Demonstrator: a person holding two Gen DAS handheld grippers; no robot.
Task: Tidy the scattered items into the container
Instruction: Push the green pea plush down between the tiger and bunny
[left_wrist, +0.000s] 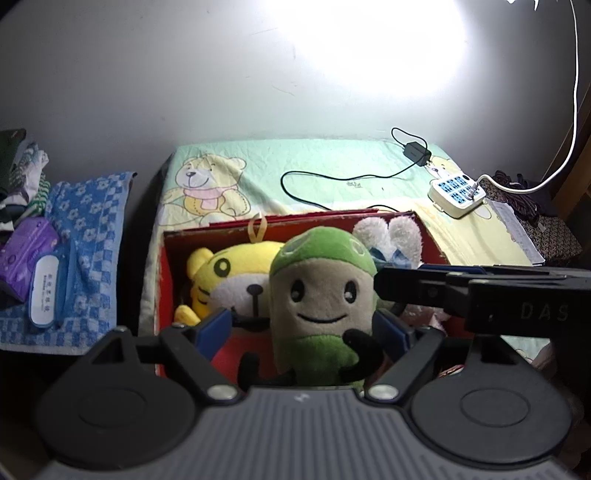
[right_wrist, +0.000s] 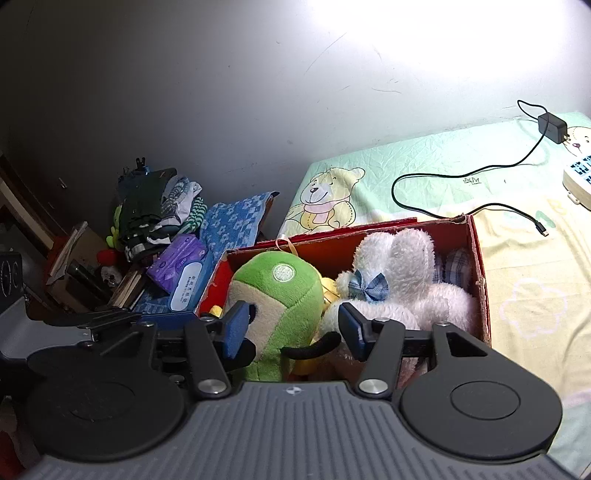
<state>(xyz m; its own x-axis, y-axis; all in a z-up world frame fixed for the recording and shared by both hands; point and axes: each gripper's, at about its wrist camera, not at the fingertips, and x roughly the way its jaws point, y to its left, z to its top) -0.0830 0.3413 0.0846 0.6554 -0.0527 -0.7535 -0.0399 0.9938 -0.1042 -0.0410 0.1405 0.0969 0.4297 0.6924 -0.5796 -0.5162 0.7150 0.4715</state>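
Toys filled the red box in front of both of our claws. We saw the green doll standing upright in the box, right between the blue pads of our left claw, yet neither pad seemed to press on it; a small gap showed on each side, so the left claw stood wide open and held nothing. From the right camera, our right claw was also parted, with the same green doll's side and one of its black arms between the pads. The left pad sat just against the doll's cheek, though we could not tell whether it truly touched; the right pad stood clear, so we judged this claw open too. No earlier look was at hand, so we say only how the jaws stood.

Behind the green doll, past the left claw's tips, lay a yellow tiger toy, and to the right a white rabbit toy with a blue checked bow. The box rested on a pale green bedsheet printed with a bear. Farther beyond the claws, a black charger and its cable lay beside a white power strip. Off to the left, a blue towel carried a purple tissue pack.
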